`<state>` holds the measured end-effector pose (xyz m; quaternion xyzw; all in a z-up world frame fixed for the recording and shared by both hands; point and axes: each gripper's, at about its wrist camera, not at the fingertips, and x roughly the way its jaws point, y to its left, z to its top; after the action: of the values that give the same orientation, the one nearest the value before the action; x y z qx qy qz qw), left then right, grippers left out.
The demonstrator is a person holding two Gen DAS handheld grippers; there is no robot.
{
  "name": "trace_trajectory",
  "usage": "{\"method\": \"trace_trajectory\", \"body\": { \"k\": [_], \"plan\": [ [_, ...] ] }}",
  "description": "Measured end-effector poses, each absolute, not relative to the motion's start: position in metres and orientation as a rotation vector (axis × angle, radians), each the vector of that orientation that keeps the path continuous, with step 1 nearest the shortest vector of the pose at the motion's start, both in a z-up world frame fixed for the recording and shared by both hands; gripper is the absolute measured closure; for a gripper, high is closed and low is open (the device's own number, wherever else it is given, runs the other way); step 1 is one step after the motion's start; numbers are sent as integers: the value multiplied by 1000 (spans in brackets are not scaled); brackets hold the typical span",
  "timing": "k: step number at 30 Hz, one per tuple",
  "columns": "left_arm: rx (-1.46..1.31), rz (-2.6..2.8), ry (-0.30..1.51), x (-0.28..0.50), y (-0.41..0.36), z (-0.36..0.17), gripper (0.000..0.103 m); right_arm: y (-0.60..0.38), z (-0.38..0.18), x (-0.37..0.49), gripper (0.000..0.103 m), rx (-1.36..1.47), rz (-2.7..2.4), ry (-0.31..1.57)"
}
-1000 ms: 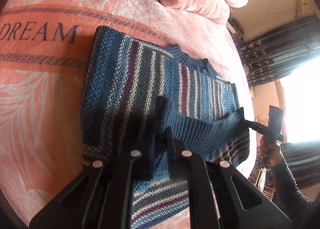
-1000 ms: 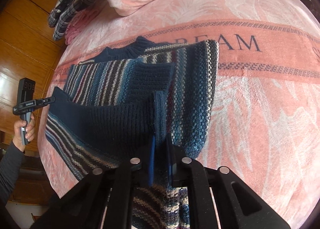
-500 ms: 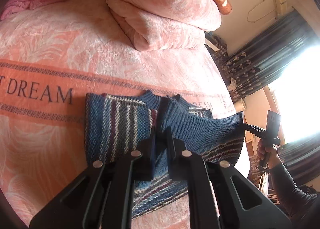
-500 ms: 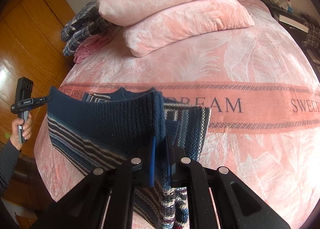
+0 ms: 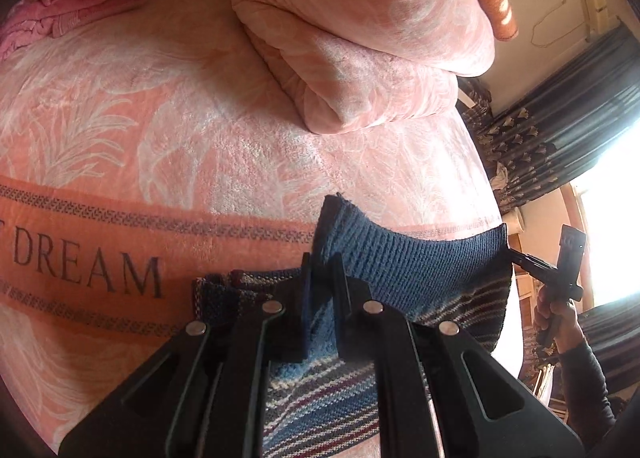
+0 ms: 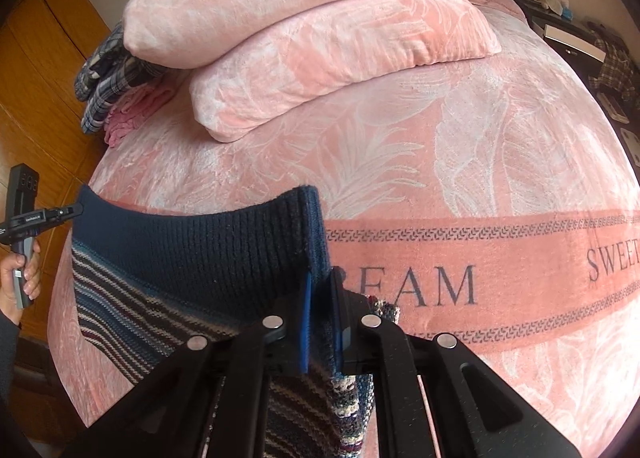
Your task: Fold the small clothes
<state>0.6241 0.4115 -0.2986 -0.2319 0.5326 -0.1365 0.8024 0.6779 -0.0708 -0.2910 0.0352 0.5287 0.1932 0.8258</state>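
Observation:
A blue striped knit sweater point(image 5: 320, 410) lies on the pink bed blanket point(image 5: 160, 146), and its navy ribbed hem point(image 5: 412, 262) is raised and stretched taut between both grippers. My left gripper point(image 5: 322, 263) is shut on one hem corner. My right gripper point(image 6: 321, 283) is shut on the other corner of the hem point(image 6: 192, 254). Each wrist view shows the opposite gripper at the far end: the right gripper point(image 5: 511, 254) and the left gripper point(image 6: 77, 210), each in a person's hand. The striped body point(image 6: 132, 318) hangs beneath, mostly hidden by the fingers.
Folded pink quilts point(image 5: 360, 38) and pillows point(image 6: 320, 58) are stacked at the head of the bed. A pile of pink and plaid clothes point(image 6: 116, 86) sits by the wooden wall point(image 6: 36, 70). Dark curtains point(image 5: 560, 118) and a bright window lie beyond the bed's edge.
Both grippers have lifted the hem off the sweater and carried it up and forward toward the pillows. The flat striped body has dropped out of sight below the fingers.

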Motion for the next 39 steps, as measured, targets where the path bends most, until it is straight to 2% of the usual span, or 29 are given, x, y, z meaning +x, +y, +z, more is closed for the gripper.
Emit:
{"method": "trace_trajectory", "body": {
  "k": [9,13,18,23,28,31,33,34,38,39],
  "plan": [
    [-538,-232,1204,665,423,-336,96,-68,-328,714,95,98,339,1178],
    [-576,-186,1270,681,429,-368,96,-68,-349,728,95,118,298,1207],
    [-579,-134,1353,687,431,-409,96,-64,-382,735,95,111,252,1261],
    [-586,-119,1383,683,434,-427,96,-68,-398,733,95,114,239,1285],
    [-596,-121,1374,679,438,-430,95,-68,-406,733,95,110,235,1294],
    [-572,-109,1360,675,437,-424,91,-65,-407,734,94,101,224,1304],
    [-569,-62,1329,670,439,-415,76,-62,-400,735,82,88,211,1297],
    [-561,-16,1300,665,443,-405,74,-64,-393,732,78,108,207,1277],
    [-621,-78,1147,632,446,-360,74,-81,-362,705,78,204,237,1176],
    [-624,-139,1126,623,440,-354,74,-84,-362,699,81,220,253,1187]
  ]
}}
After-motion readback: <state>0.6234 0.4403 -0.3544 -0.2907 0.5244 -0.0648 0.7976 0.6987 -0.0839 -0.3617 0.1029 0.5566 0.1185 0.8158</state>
